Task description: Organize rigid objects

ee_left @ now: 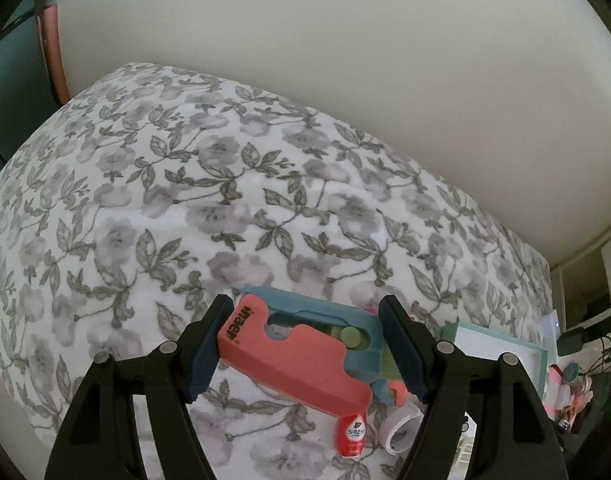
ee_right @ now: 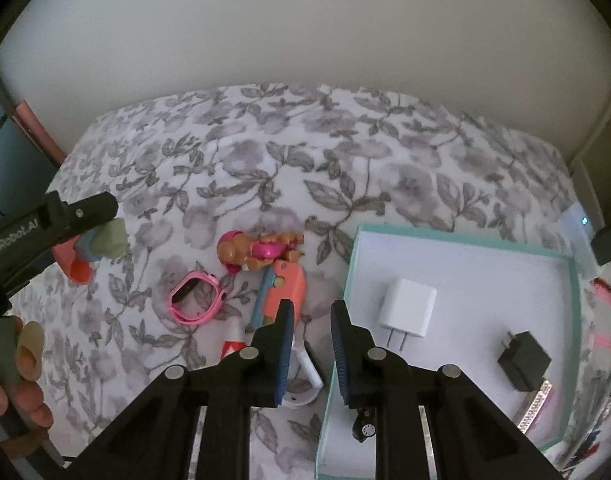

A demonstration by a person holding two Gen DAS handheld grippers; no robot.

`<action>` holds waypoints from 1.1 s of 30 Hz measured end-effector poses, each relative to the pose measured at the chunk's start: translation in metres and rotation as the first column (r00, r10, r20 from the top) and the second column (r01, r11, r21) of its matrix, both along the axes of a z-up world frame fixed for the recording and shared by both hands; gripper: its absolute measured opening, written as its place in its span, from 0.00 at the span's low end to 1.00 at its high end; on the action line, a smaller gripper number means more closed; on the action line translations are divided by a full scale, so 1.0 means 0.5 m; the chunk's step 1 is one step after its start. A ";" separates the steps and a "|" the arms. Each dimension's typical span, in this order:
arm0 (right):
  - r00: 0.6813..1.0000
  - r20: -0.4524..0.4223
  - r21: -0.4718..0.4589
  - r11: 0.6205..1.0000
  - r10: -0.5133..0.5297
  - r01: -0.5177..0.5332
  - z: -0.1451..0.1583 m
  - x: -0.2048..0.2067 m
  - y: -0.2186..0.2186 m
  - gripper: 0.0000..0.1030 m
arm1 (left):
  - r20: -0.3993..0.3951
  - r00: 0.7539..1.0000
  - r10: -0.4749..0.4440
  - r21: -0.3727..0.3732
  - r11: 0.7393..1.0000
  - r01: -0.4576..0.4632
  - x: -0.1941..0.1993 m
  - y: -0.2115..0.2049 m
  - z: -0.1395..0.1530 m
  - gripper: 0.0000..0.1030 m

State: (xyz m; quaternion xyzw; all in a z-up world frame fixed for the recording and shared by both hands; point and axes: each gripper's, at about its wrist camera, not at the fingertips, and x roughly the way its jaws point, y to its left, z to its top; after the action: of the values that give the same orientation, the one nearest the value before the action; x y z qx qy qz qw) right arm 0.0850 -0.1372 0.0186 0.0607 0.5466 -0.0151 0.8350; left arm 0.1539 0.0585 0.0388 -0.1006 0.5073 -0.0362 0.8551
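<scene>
**Left gripper lifted the toy pistol over the bed**

The left gripper (ee_left: 303,344) had its jaws clamped on a coral and blue toy pistol (ee_left: 293,356), holding it above the floral bedspread (ee_left: 185,200). In the right wrist view the same gripper (ee_right: 85,236) showed at the left edge, with the toy's coral and green end (ee_right: 101,246) poking out below it, well apart from the other things.

The right gripper (ee_right: 311,344) hung with its jaws slightly apart and nothing between them, straddling the near left wall of a mint-edged box (ee_right: 465,236). Inside the box lay a white charger (ee_right: 407,308), a black charger (ee_right: 523,360), a sparkly band (ee_right: 535,406) by the right wall and a small black item (ee_right: 365,428) near the gripper's right finger.

On the bedspread, left of the box, lay a puppy figure (ee_right: 261,250), a pink watch (ee_right: 195,296) and a second coral toy pistol (ee_right: 281,292) just below the figure. A white band (ee_right: 305,372) sat partly hidden behind the right gripper. A small red bottle (ee_left: 351,434) stood beneath the lifted toy in the left wrist view.
</scene>
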 end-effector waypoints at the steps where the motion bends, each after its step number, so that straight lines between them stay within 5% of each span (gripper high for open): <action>1: 1.000 -0.003 -0.002 1.000 0.001 -0.001 -0.003 0.000 -0.001 0.19 | -0.006 1.000 -0.003 0.002 1.000 0.003 0.000 -0.003 -0.005 0.74; 14: 0.993 -0.115 0.080 0.997 0.017 -0.008 -0.089 0.005 0.000 0.23 | -0.194 0.980 -0.051 0.011 0.998 0.054 0.006 -0.046 -0.148 0.74; 18: 0.991 -0.131 0.113 0.994 0.003 0.011 -0.102 0.006 -0.006 0.54 | -0.200 0.978 -0.053 0.008 0.998 0.055 0.005 -0.048 -0.154 0.74; 33: 0.983 -0.163 0.044 0.996 0.079 -0.072 -0.115 0.012 0.024 0.59 | -0.214 0.976 -0.049 -0.006 0.999 0.048 0.008 -0.044 -0.163 0.74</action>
State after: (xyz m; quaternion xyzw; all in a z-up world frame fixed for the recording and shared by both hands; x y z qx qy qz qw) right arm 0.0912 -0.1253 -0.0391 0.0545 0.6160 0.0221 0.7855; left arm 0.1581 0.0365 -0.0427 -0.0920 0.5989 -0.0463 0.7942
